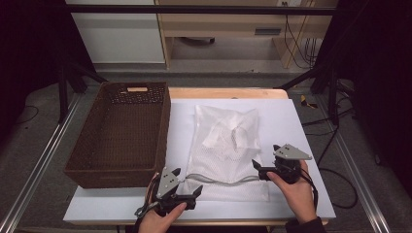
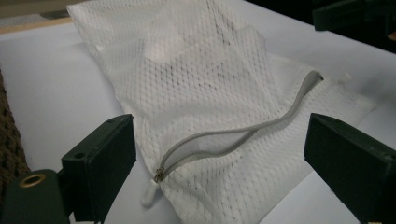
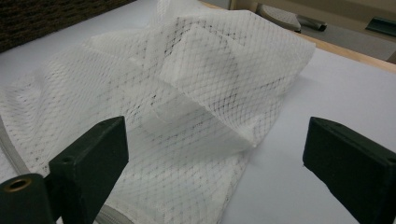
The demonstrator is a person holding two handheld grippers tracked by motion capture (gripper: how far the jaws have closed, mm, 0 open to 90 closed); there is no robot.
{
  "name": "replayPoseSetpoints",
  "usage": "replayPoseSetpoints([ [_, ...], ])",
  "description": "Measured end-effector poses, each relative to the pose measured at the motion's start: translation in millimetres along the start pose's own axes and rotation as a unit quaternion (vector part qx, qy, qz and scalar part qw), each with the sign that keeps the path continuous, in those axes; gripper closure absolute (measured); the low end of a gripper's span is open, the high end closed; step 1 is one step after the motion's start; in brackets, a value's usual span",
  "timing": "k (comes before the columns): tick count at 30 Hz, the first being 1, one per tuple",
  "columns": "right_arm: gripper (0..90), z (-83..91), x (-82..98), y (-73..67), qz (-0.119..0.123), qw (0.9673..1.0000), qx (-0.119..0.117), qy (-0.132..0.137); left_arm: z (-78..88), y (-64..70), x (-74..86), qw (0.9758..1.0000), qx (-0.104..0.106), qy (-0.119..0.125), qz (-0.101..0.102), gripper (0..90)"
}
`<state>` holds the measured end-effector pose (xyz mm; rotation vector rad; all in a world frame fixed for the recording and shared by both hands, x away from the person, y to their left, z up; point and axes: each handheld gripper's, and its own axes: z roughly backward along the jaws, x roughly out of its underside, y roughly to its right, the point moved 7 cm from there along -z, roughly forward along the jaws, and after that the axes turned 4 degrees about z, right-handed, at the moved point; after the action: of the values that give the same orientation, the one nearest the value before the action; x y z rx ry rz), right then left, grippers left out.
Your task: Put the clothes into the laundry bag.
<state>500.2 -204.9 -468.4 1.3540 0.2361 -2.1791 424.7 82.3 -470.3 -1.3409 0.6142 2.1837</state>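
At the near edge of the counter [image 1: 301, 145], the left gripper [image 1: 187, 187] sits at the near left corner of the white mesh bag [image 1: 227, 150], jaws spread wide and holding nothing; its zipper pull [image 2: 150, 192] lies between them in the left gripper view. The right gripper [image 1: 260, 167] is at the bag's near right side, jaws likewise wide apart and empty. The grey zipper [image 2: 243, 133] runs along the bag's near end, partly unzipped. Farther left stands a brown wicker basket [image 1: 77, 167], beside the bag.
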Motion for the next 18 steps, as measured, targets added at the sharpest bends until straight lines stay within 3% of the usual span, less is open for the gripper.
replayPoseSetpoints([
  [18,5.8,3.5,3.2,13.7,-0.02,0.9997,0.015,0.003,22.8,-11.1,-20.4,0.9994,0.0,0.035,0.006,8.7],
])
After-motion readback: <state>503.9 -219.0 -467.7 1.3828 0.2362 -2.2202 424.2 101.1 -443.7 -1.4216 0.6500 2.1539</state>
